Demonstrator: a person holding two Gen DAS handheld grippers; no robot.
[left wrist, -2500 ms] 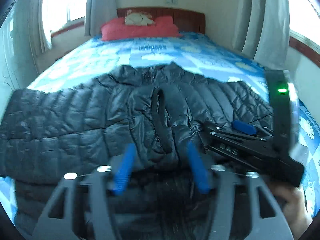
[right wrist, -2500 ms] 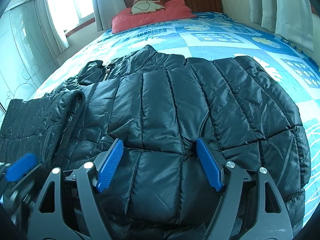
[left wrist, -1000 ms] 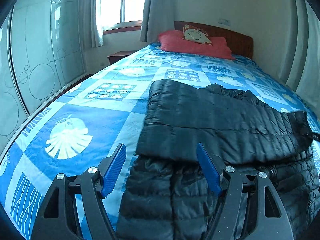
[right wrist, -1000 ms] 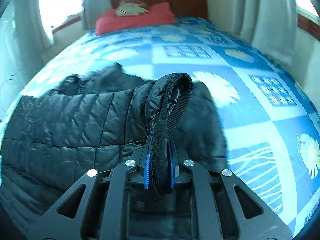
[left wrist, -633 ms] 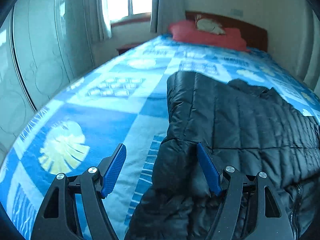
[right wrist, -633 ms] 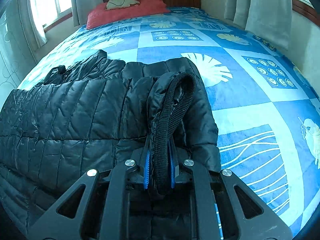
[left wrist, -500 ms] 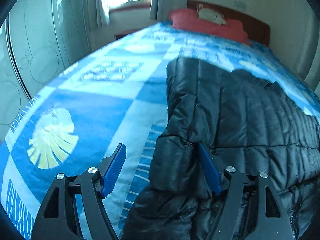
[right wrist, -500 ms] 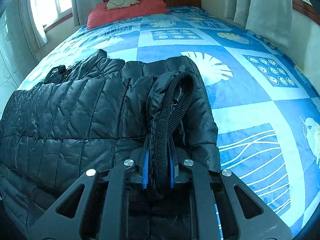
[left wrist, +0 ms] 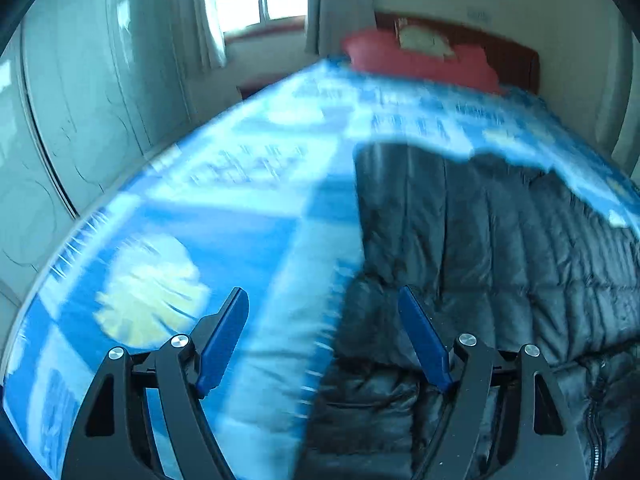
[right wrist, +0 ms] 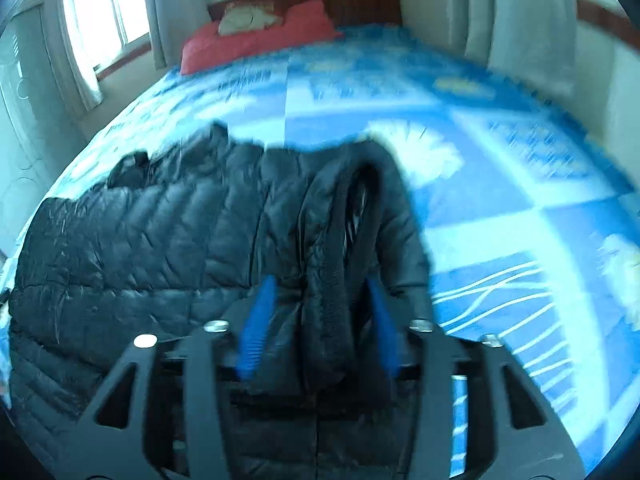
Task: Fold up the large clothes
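A black quilted puffer jacket point(left wrist: 492, 248) lies on the blue patterned bed point(left wrist: 240, 220). Its sleeves are folded across the body. My left gripper point(left wrist: 324, 336) is open and empty over the jacket's left edge, its right pad against the fabric. In the right wrist view the jacket point(right wrist: 160, 240) spreads to the left. The ribbed sleeve cuff point(right wrist: 344, 248) stands up between the blue pads of my right gripper point(right wrist: 318, 320), whose jaws stand partly apart. This view is blurred by motion.
Red pillows point(left wrist: 420, 60) and a wooden headboard point(right wrist: 352, 0) are at the far end of the bed. A wardrobe with glass doors point(left wrist: 80, 100) stands left of the bed. Curtains point(right wrist: 524, 20) hang on the right.
My right gripper has opened and released the sleeve cuff it was clamping. My left gripper has shifted slightly left along the jacket's edge, still open.
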